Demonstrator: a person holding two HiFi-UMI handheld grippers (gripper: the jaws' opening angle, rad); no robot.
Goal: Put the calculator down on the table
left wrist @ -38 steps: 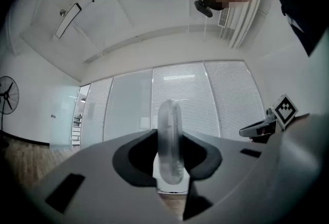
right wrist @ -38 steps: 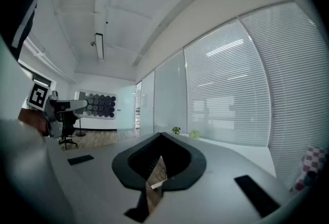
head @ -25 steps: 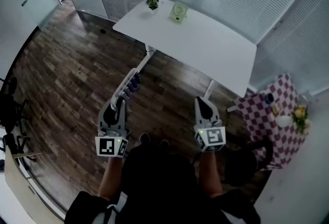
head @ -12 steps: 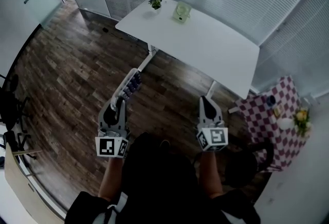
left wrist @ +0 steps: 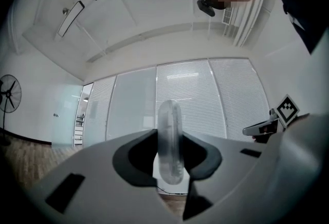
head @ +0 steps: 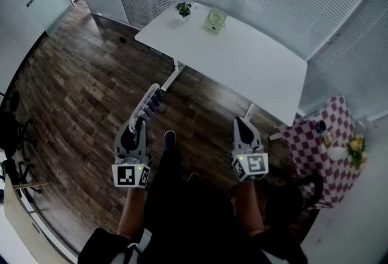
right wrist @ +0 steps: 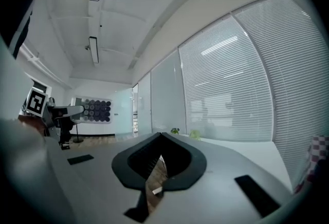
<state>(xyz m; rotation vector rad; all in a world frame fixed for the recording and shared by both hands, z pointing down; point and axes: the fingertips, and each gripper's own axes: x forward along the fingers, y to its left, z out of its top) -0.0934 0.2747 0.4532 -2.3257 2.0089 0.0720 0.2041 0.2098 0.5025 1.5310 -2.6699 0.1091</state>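
In the head view my left gripper (head: 141, 122) is shut on a white calculator (head: 153, 101) with purple keys, which sticks out forward over the wood floor. In the left gripper view the calculator (left wrist: 169, 138) stands edge-on, pinched between the two jaws of the left gripper (left wrist: 169, 164). My right gripper (head: 240, 124) is level with the left one, shut and empty; in its own view the right gripper (right wrist: 157, 174) shows only a thin slit between its jaws. The white table (head: 254, 57) is ahead, apart from both grippers.
A small potted plant (head: 182, 9) and a pale green object (head: 214, 19) stand at the table's far left end. A chequered small table (head: 327, 148) with items is at the right. Dark chairs (head: 12, 129) are at the left. Blinds cover the far walls.
The person has stepped forward: a shoe now shows between the grippers. Both grippers have been carried a little towards the table. The grip on the calculator is unchanged.
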